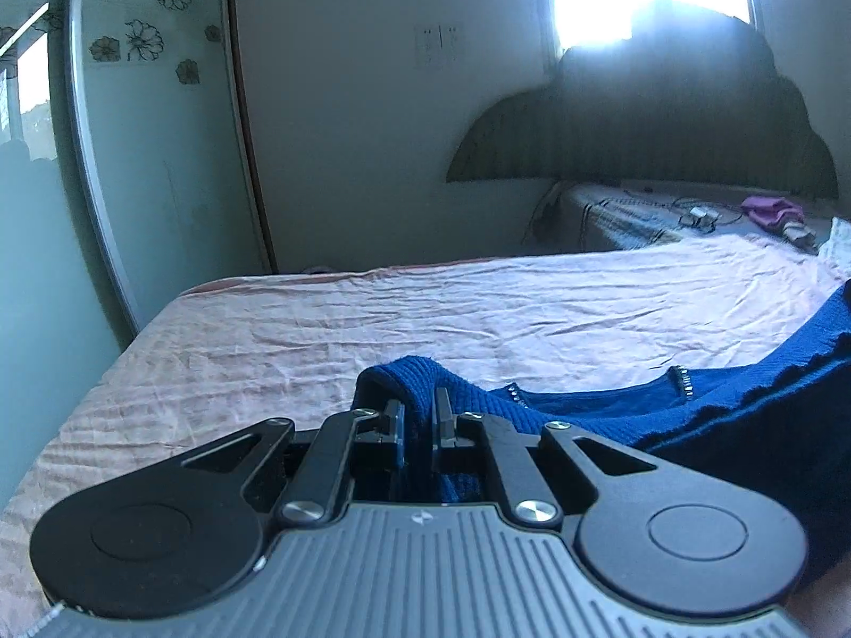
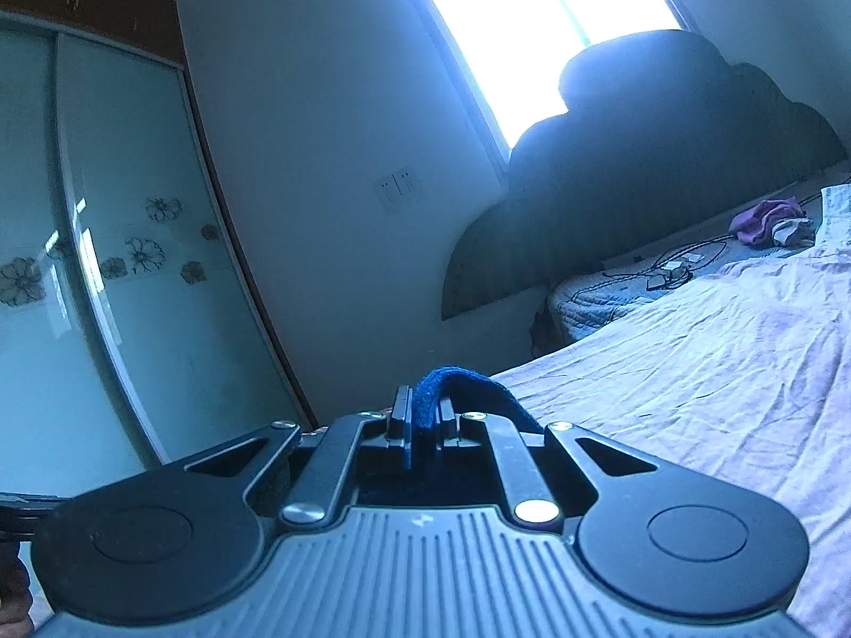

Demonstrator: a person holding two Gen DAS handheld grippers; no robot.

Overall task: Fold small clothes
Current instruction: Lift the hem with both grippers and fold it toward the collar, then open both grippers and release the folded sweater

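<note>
A bed (image 1: 372,319) dressed in a wrinkled pink sheet (image 1: 532,313) fills the room below a scalloped dark headboard (image 1: 665,127) and a glaring window (image 2: 537,26), with a sliding wardrobe (image 2: 106,239) printed with flowers along the left wall. Lifted over the mattress is a blue knit sweater (image 1: 718,414), its body trailing to the right in the left wrist view, small pale studs glinting along one seam. The left hand-held gripper (image 1: 420,420) is closed narrow on a ribbed edge of the knit, and the right hand-held gripper (image 2: 423,417) pinches another ribbed edge the same way, apparently so that the garment can be spread out or carried over for a fold above the flat sheet. Only the left wrist view shows the sweater's wide spread of fabric; the right wrist view shows merely a small loop of blue above its fingers, but gives more of the wardrobe and the window. Far off near the headboard lie a purple cloth (image 2: 763,220), tangled cables (image 2: 675,266) and a grey quilted cover (image 1: 627,218).
</note>
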